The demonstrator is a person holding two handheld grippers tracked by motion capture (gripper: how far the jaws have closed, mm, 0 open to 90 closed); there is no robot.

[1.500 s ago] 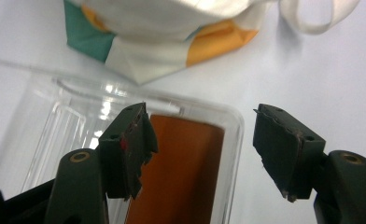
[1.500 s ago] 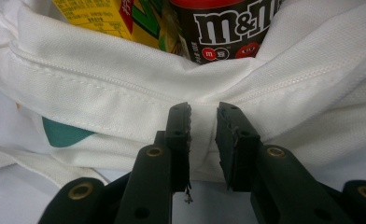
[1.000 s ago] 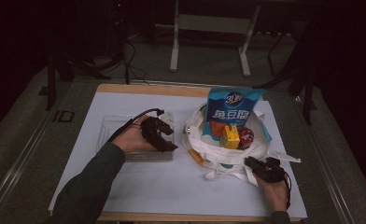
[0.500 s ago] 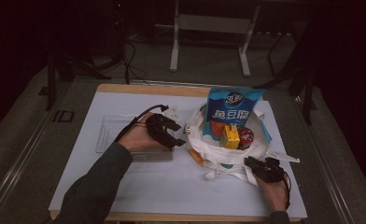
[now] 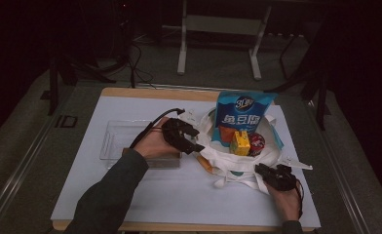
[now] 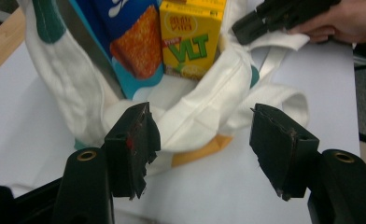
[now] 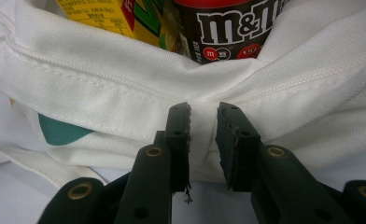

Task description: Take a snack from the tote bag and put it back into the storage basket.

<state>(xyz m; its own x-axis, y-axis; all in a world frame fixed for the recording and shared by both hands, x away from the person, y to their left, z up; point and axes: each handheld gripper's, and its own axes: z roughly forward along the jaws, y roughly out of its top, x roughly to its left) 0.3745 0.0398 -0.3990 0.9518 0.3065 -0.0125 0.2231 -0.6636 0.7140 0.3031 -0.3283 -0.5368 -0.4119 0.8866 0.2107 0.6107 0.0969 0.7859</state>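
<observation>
High view: white tote bag [image 5: 238,161], snack-filled, gripped by right tongs [image 5: 261,170].

High view overhead; gripper views close on bag [image 5: 238,163].

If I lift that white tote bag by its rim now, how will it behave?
The white tote bag will probably sag: its cloth folds limply where the right gripper pinches the rim. The tall blue snack bag may tip as it shifts. The load looks light, though the yellow drink carton adds some weight.
</observation>
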